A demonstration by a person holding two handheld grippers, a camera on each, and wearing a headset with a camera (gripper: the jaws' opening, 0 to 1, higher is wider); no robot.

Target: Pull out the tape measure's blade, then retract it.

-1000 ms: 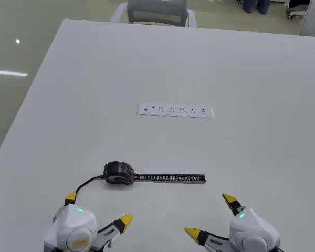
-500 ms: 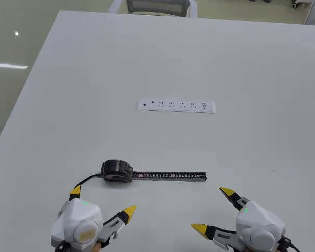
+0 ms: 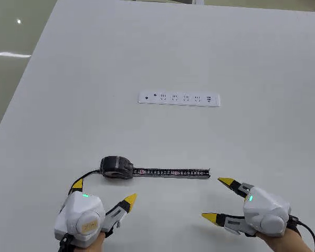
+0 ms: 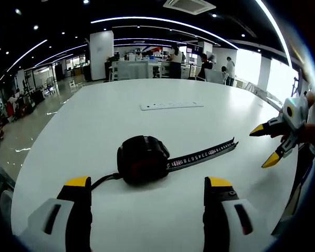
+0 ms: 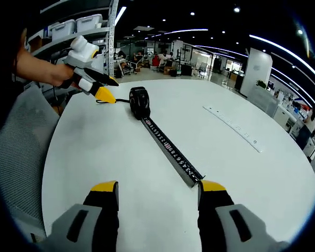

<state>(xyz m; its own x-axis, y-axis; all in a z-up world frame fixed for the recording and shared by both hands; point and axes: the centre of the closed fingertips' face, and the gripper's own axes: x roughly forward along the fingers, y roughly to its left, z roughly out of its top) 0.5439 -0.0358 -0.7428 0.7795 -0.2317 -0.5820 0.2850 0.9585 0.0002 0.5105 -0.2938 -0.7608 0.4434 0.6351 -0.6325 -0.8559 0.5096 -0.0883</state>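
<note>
A black tape measure (image 3: 116,167) lies on the white table (image 3: 147,47), its blade (image 3: 171,172) pulled out to the right and flat on the surface. Its strap trails left. My left gripper (image 3: 105,192) stands open just below the case, which lies ahead between its yellow fingertips (image 4: 76,181) in the left gripper view (image 4: 142,158). My right gripper (image 3: 218,198) is open below and right of the blade's end (image 3: 208,174). In the right gripper view the blade (image 5: 170,150) runs from the case (image 5: 139,101) toward my open gripper (image 5: 156,186).
A white power strip (image 3: 179,98) lies further back at the table's middle. The table's left edge (image 3: 21,94) drops to a green floor. In the left gripper view, people and desks stand far behind the table.
The head camera has tilted, shifting the scene slightly. The right gripper has moved up and right, nearer the blade's end. The tape measure and left gripper hold about the same place.
</note>
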